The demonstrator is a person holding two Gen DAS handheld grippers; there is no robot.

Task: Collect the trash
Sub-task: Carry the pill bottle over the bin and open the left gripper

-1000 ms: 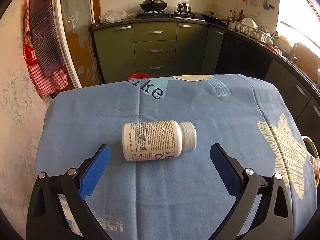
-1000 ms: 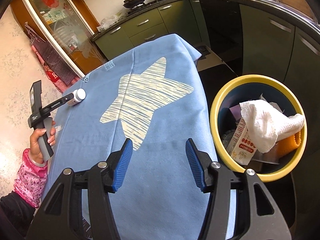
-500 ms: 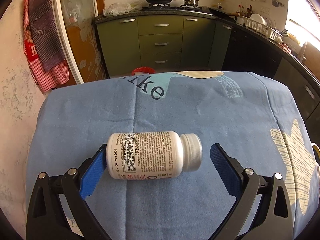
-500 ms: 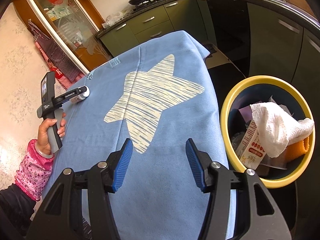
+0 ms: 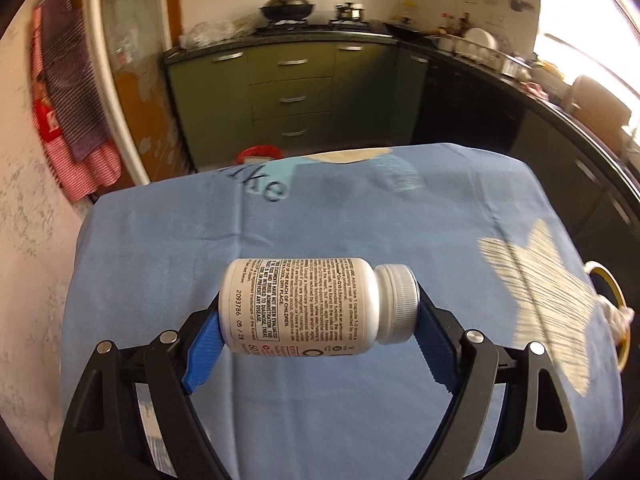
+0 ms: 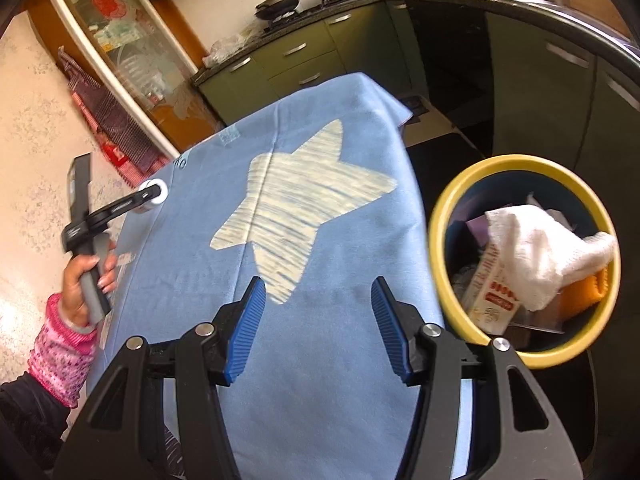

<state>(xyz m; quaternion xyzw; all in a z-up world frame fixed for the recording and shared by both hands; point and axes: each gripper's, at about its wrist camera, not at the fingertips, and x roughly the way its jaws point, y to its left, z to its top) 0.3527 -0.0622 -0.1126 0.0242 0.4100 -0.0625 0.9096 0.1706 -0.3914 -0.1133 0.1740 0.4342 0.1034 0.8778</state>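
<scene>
left gripper pinches white plastic pill bottle end to end above blue tablecloth | right gripper spread, empty | your risk: smooth ends slip en route to yellow-rimmed bin

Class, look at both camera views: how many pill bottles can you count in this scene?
1. The white pill bottle lies sideways between the left gripper pads, base and cap pinched, over the blue tablecloth. Others could be buried in the yellow-rimmed bin, unseen.

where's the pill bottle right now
In the left wrist view the pill bottle lies sideways, clamped end to end in the left gripper, over the blue cloth; the bin sits off the table's right edge.
</scene>
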